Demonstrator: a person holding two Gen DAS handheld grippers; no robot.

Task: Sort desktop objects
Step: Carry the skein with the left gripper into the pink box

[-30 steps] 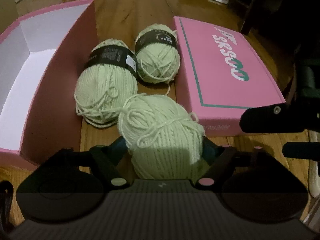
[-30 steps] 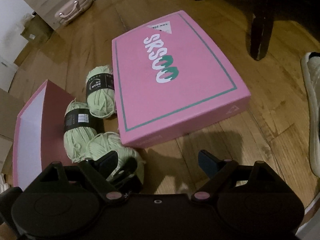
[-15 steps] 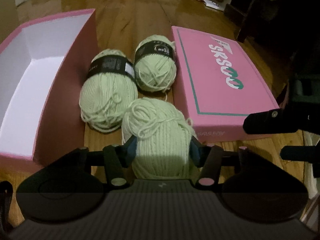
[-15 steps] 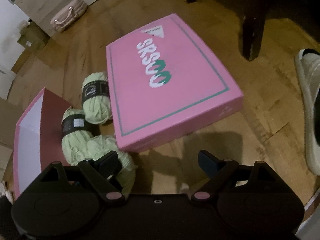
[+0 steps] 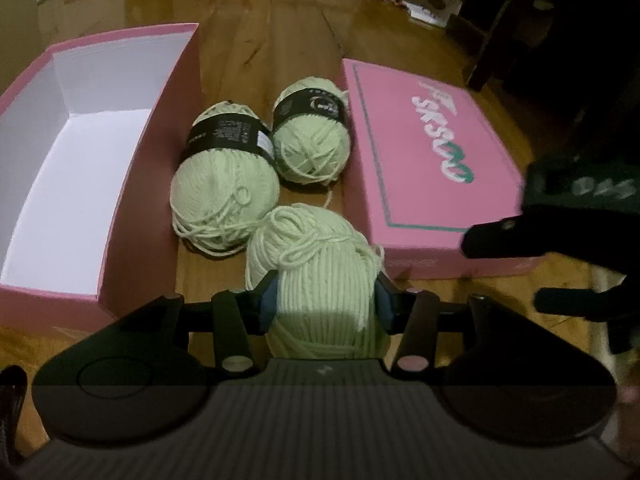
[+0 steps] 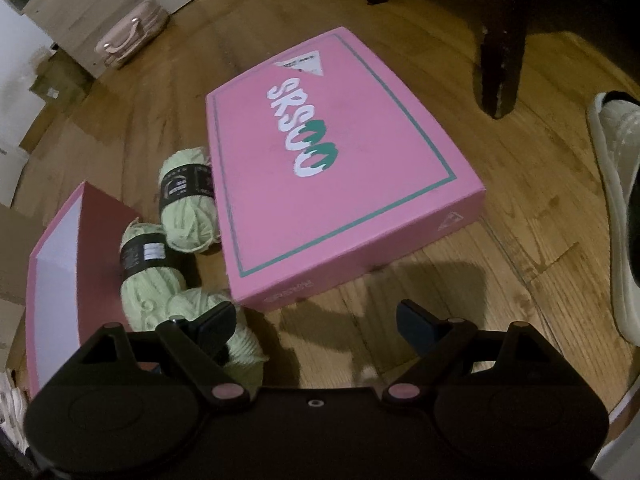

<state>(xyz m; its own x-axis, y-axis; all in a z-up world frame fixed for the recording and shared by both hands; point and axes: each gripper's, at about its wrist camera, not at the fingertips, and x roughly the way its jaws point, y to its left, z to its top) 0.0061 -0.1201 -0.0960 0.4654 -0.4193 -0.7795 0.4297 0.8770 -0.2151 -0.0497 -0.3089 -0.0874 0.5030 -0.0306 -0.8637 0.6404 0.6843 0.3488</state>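
My left gripper (image 5: pixel 323 300) is shut on a pale green yarn ball (image 5: pixel 316 264) without a label, held low over the wooden floor. Two more green yarn balls with black labels lie ahead: a larger one (image 5: pixel 224 184) beside the open pink box (image 5: pixel 80 184), and a smaller one (image 5: pixel 312 140) against the pink lid (image 5: pixel 424 168). In the right wrist view the same balls (image 6: pixel 150 276) (image 6: pixel 186 208) lie left of the lid (image 6: pixel 332 176). My right gripper (image 6: pixel 316 324) is open and empty above the floor, in front of the lid.
The open box's white inside (image 6: pixel 52 280) is at the far left. A dark furniture leg (image 6: pixel 500 60) stands behind the lid. A white shoe (image 6: pixel 616 208) lies at the right. A pink suitcase (image 6: pixel 128 36) and cardboard boxes stand far back.
My left gripper closed on the unlabelled yarn ball and lifted back with it. My right gripper rose and drew back a little, still open.
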